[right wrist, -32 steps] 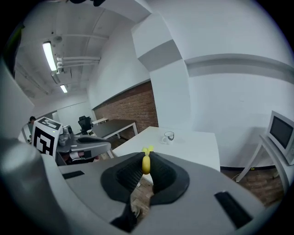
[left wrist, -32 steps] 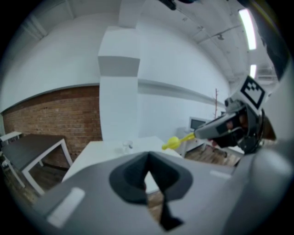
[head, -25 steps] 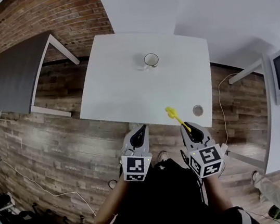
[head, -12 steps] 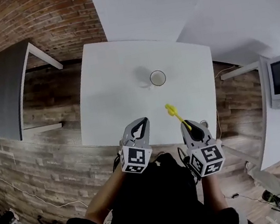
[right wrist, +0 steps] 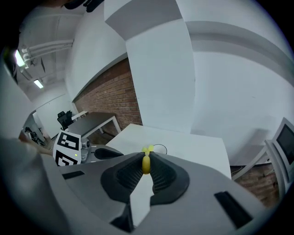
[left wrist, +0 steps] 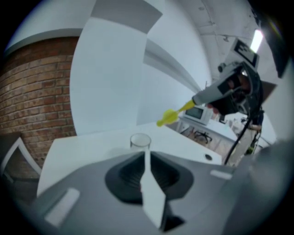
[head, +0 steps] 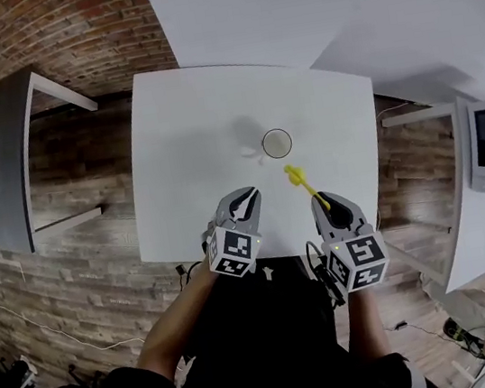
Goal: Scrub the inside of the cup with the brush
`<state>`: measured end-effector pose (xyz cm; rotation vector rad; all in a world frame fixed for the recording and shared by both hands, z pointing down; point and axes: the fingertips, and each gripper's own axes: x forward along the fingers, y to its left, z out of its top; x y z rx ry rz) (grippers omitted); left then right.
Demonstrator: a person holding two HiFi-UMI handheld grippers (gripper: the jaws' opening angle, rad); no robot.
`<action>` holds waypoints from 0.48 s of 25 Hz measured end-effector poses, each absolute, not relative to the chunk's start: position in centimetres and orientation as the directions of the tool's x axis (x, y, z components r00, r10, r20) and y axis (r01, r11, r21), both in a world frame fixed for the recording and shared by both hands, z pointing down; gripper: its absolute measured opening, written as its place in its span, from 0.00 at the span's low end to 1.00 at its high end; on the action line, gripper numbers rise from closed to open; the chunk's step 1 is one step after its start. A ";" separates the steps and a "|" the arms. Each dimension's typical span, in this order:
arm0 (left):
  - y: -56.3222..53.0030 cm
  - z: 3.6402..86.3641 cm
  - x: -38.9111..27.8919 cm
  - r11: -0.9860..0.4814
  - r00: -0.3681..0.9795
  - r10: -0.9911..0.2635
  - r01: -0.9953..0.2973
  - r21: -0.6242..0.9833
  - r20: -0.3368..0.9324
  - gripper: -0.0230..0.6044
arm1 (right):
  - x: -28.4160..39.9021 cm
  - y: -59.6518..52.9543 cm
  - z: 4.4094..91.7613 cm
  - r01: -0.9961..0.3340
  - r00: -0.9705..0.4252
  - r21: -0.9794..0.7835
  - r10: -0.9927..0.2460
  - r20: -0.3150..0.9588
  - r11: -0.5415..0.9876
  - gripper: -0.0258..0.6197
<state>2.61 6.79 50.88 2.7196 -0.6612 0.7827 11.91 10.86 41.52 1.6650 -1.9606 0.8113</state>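
Right gripper (head: 317,203) clamps the brush (head: 295,176) (handle hidden), left gripper (head: 249,194) closed, empty

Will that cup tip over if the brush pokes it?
Maybe. The cup looks small and stands alone on the table, nothing holding it, so a sideways poke could slide or tip it. It seems see-through, maybe glass, so probably smooth and breakable.
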 end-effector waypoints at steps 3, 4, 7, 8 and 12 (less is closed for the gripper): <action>5.7 53.4 3.8 -0.884 0.732 -0.342 -0.463 0.063 0.589 0.18 | 12.3 9.6 43.1 -0.976 -0.213 -0.182 -0.705 0.677 0.121 0.09; 5.4 54.1 4.1 -0.885 0.722 -0.341 -0.463 0.053 0.601 0.19 | 12.4 9.2 43.6 -0.974 -0.224 -0.185 -0.695 0.684 0.132 0.09; 4.2 56.3 5.2 -0.888 0.700 -0.327 -0.457 0.045 0.635 0.20 | 13.1 7.6 45.1 -0.969 -0.246 -0.181 -0.663 0.707 0.166 0.09; 4.0 57.1 5.9 -0.894 0.696 -0.313 -0.445 0.046 0.646 0.22 | 13.4 7.1 45.6 -0.968 -0.253 -0.184 -0.654 0.713 0.173 0.09; 2.9 59.7 7.6 -0.898 0.674 -0.293 -0.438 0.047 0.678 0.28 | 13.8 5.2 47.8 -0.957 -0.286 -0.193 -0.608 0.741 0.215 0.09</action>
